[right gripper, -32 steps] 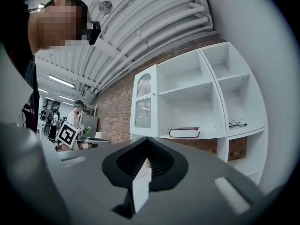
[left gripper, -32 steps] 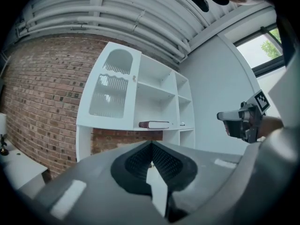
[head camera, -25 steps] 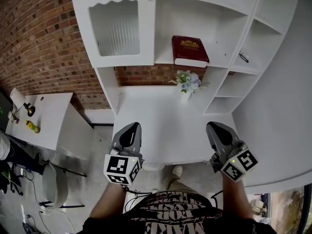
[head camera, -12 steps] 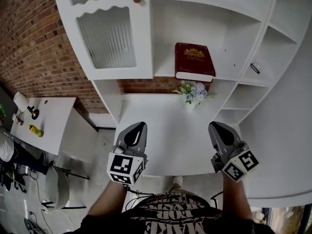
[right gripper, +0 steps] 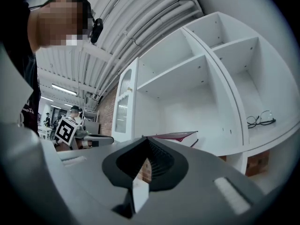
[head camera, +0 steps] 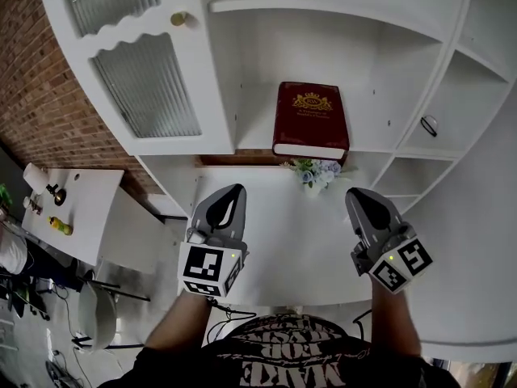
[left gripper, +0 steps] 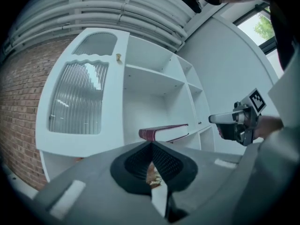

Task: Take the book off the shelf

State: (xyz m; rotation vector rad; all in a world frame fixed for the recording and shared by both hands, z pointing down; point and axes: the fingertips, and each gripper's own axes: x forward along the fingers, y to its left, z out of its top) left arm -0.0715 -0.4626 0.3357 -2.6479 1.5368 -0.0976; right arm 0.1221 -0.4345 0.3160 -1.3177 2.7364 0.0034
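Book (head camera: 312, 120), dark red gold-crested hardcover, laid flat on white shelf (head camera: 255, 132) above counter's (head camera: 283, 245) far edge; left tool (head camera: 233, 192), right tool (head camera: 355, 194) clenched empty over counter, presumably not yet needed.

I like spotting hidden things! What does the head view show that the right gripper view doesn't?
Only the head view shows the small bunch of pale flowers in a white vase and the white side table with a yellow bottle. Only the right gripper view shows the ribbed ceiling with pipes. Both show the dark red hardcover book lying flat on the white shelf, and the thin wire glasses in the compartment to its right.
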